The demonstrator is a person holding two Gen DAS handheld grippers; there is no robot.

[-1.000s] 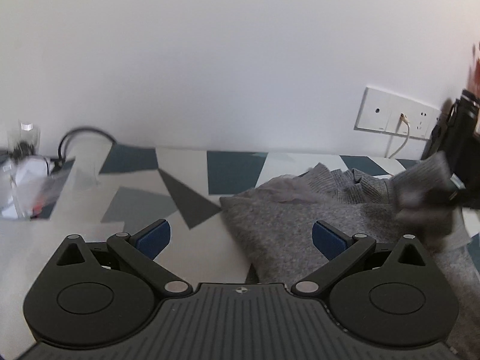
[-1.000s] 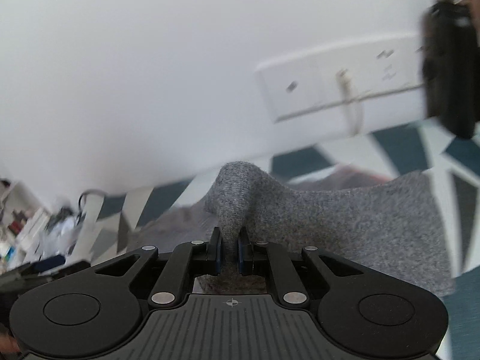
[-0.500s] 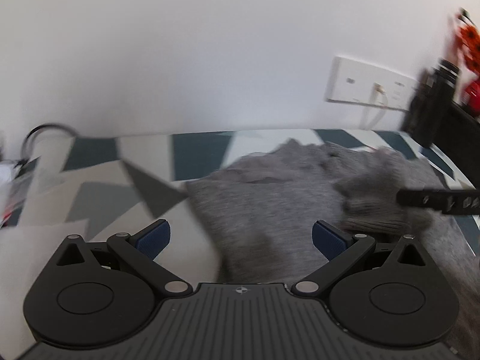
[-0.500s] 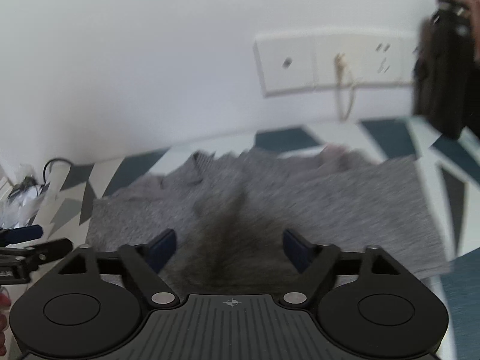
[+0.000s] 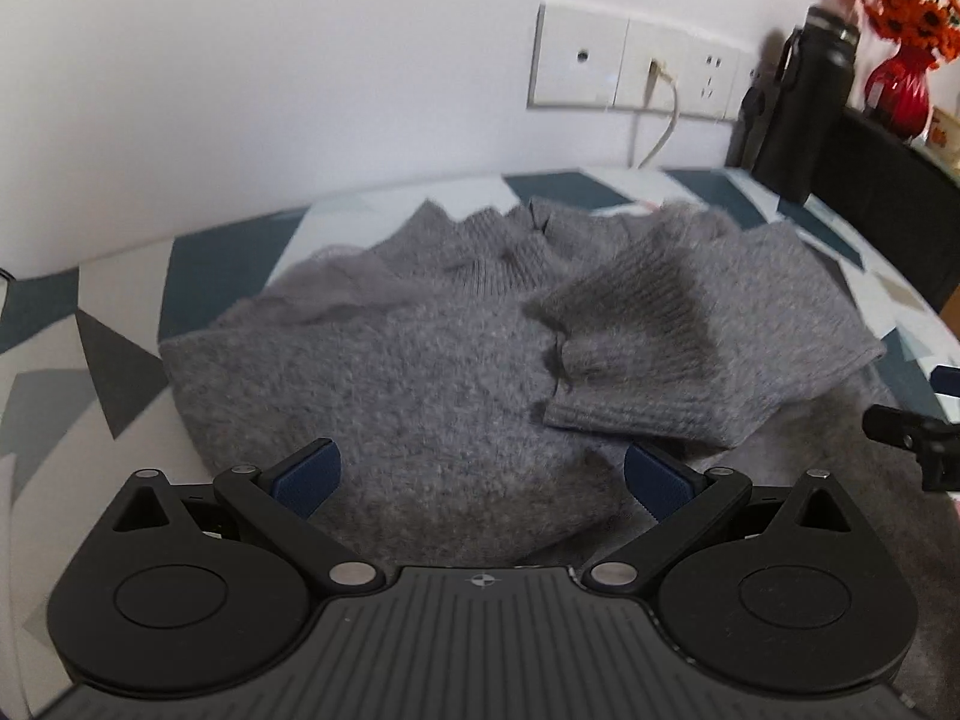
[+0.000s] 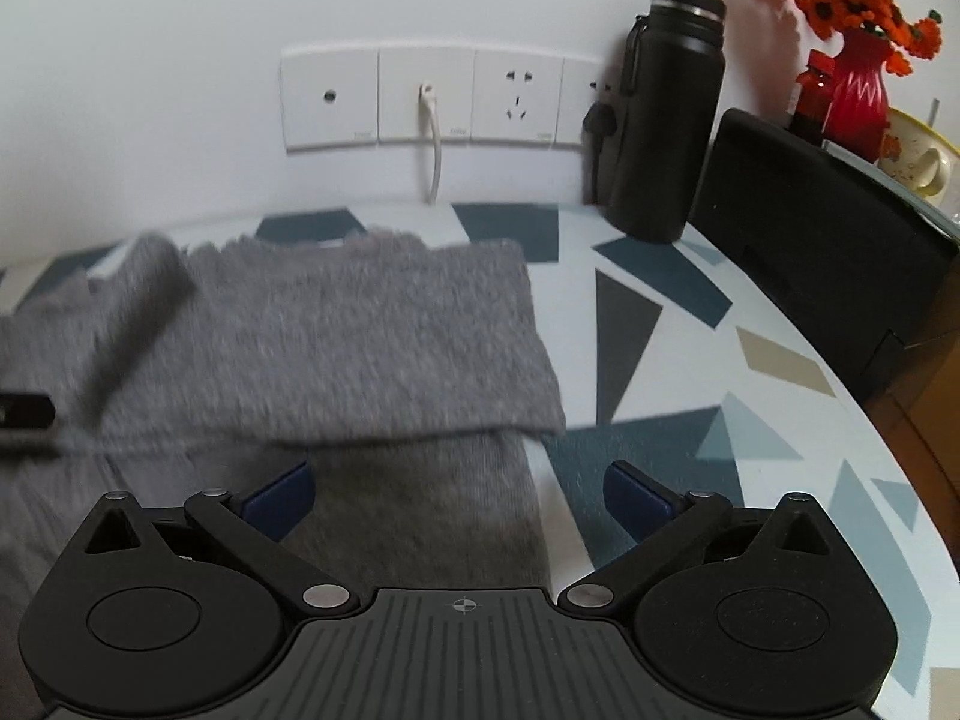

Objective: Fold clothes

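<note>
Both of my tongs stand wide with nothing pinched. My right gripper [image 6: 459, 495] has just been opening, and its blue pads [image 6: 279, 495] hang over the near edge of the grey sweater [image 6: 336, 330], not pressing it. My left gripper [image 5: 480, 480] spans the sweater's body at frame centre, pads clear of the knit. A ribbed cuff [image 5: 636, 354] lies folded across the middle right of the left view. Beyond, on the patterned tablecloth [image 6: 690, 360], a black bottle [image 6: 666, 114] stands upper right beside the wall sockets [image 6: 432, 96].
</note>
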